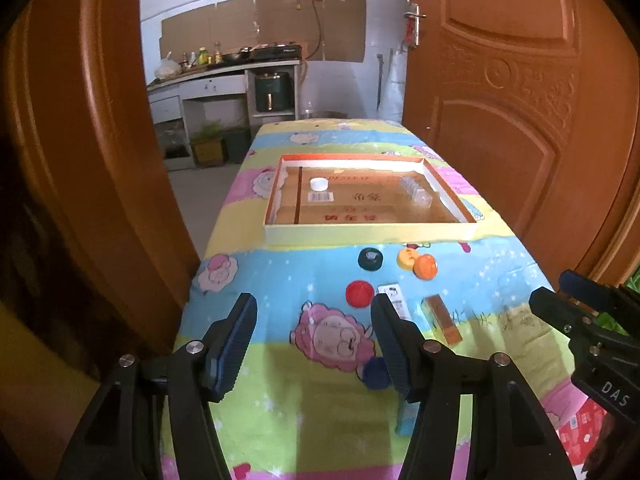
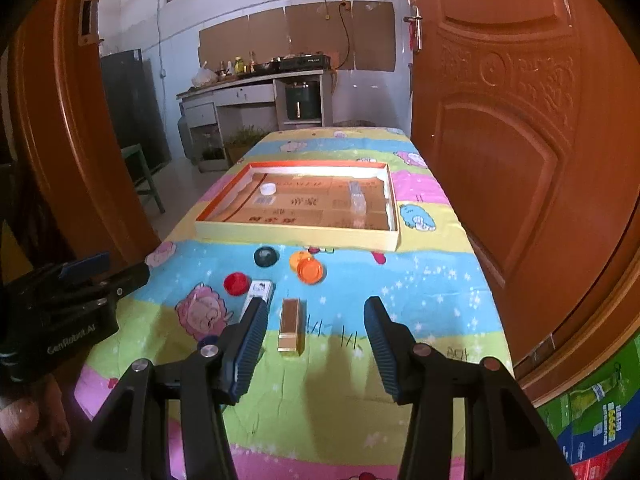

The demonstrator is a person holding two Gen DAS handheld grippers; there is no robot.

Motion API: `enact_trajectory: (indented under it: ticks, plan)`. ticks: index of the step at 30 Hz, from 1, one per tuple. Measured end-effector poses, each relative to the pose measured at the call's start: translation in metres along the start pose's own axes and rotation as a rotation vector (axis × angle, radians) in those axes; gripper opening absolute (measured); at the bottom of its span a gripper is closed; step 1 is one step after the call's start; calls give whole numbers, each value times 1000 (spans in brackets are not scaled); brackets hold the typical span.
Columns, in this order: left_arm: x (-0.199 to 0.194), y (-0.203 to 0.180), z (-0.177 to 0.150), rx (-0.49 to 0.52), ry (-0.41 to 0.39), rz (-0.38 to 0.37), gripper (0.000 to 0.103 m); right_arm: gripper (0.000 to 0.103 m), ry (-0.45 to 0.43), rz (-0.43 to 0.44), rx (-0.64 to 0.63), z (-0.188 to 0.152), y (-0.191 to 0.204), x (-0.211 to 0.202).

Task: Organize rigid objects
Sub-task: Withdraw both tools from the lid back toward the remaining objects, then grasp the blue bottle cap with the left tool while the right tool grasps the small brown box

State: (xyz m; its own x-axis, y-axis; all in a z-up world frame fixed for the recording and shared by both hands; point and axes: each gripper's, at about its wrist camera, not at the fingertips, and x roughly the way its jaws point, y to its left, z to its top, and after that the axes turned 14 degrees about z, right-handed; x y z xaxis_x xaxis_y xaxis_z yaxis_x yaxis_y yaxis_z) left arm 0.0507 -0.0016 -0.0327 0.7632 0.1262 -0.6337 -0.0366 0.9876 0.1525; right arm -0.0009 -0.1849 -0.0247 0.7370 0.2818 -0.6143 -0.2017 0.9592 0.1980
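Observation:
On a cartoon-print tablecloth (image 1: 280, 280) stands a shallow cardboard tray (image 1: 372, 234) holding a white cap (image 1: 319, 184) and a clear plastic piece (image 1: 416, 192). In front of it lie a dark cap (image 1: 371, 259), two orange caps (image 1: 425, 266), a red cap (image 1: 359, 293), a white box (image 1: 394, 300), a gold box (image 2: 291, 328) and a blue cap (image 1: 376, 374). My left gripper (image 1: 315, 304) hovers open over the cloth, holding nothing. My right gripper (image 2: 316, 308) is open above the gold box, which shows between its fingers, untouched.
Orange wooden doors (image 2: 520, 160) flank the table on both sides. A kitchen counter (image 2: 248, 84) stands beyond the far end, a green stool (image 2: 148, 184) at left. A printed carton (image 2: 592, 412) sits low right. A hand (image 2: 24, 420) holds the left gripper.

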Motion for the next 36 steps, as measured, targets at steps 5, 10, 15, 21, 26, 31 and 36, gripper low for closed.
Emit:
enact_trajectory:
  ticks: [5,10,15,21,26,31,36]
  plan:
    - [-3,-2,-12,-10,5,14,61,50,10,-1,2,-9,4,1]
    - [-3,-5,-17,2,5,19,61,50,16,1,-1,-12,7,3]
    - [-2,-6,-16,3,4,13,61,50,26,1,-1,-12,7,5]
    - [-2,-6,-16,5,4,15,61,50,42,1,2,-12,5,11]
    - [-1,-7,-16,5,6,15,61,50,48,2,-7,-12,6,13]
    - [0,-6,-16,7,3,18,61,50,52,5,-10,-12,6,15]
    - [1,-8,-16,6,5,17,61,50,58,9,-10,-12,6,17]
